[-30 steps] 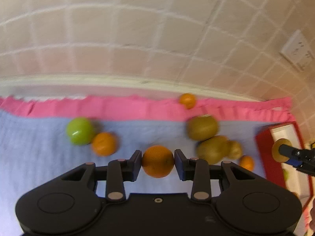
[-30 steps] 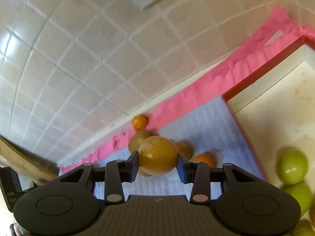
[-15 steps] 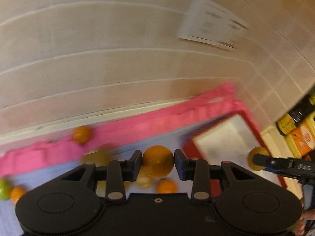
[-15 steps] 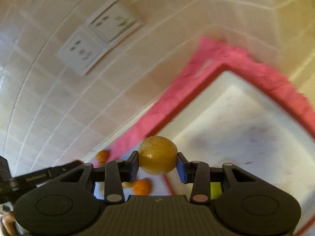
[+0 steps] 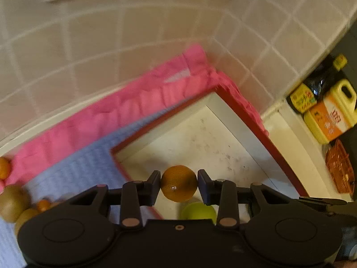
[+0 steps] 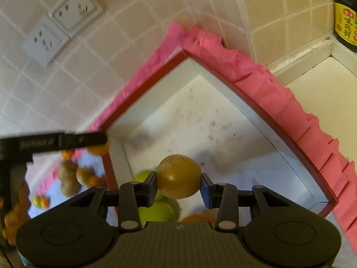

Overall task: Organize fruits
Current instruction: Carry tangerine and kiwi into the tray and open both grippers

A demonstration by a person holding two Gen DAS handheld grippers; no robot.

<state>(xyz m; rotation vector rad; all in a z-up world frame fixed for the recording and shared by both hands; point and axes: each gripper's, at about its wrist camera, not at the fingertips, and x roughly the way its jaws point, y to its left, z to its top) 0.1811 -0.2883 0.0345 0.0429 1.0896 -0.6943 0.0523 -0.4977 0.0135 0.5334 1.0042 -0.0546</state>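
My left gripper is shut on an orange and holds it above the near left part of a red-rimmed white tray. My right gripper is shut on a brown-yellow kiwi-like fruit above the same tray. Green apples and an orange lie in the tray below my right gripper; one green apple shows under the left. The left gripper's fingers cross the right wrist view at the left.
Loose kiwis and small oranges lie on a blue mat edged with pink cloth, left of the tray. A tiled wall stands behind. Bottles and a basket sit at the right.
Both grippers swung right from the mat to above the tray, each still holding its fruit. The loose fruit pile has slid to the left edge of both views.
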